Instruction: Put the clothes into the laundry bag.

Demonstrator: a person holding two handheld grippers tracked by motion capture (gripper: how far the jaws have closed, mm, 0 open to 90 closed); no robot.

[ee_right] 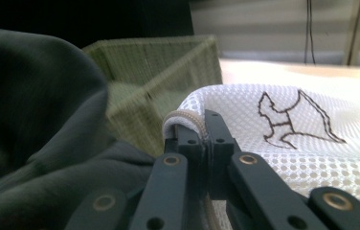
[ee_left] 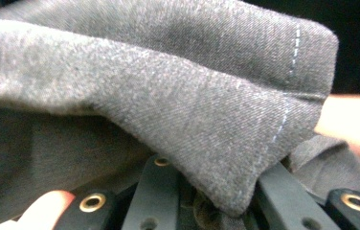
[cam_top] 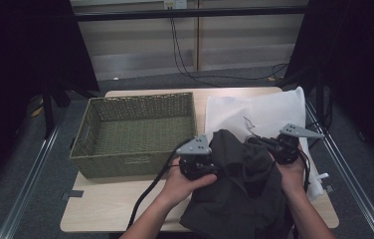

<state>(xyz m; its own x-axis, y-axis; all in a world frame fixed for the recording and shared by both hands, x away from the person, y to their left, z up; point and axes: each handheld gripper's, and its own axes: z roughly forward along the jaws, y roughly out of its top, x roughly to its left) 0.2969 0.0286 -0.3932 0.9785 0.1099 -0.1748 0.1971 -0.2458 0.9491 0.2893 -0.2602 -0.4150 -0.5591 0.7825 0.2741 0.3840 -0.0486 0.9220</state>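
Note:
A dark grey garment [cam_top: 239,194] lies bunched at the table's front, between my two grippers. My left gripper [cam_top: 215,168] grips its left side. In the left gripper view a stitched fold of the garment [ee_left: 168,96] drapes down between the jaws of that gripper [ee_left: 216,196] and hides their tips. A white mesh bag [cam_top: 259,112] with a dark outline drawing lies behind the garment at the right. My right gripper [cam_top: 255,142] is shut on the bag's beige-trimmed rim; the right gripper view shows the gripper [ee_right: 206,132] pinching that rim, with the mesh bag [ee_right: 312,158] beyond and the garment [ee_right: 29,120] at the left.
A green woven basket [cam_top: 135,107] stands on the left half of the light wooden table [cam_top: 115,204], and its corner shows as the basket [ee_right: 168,62] in the right gripper view. Metal rails run along both sides of the table. Cables hang on the back wall.

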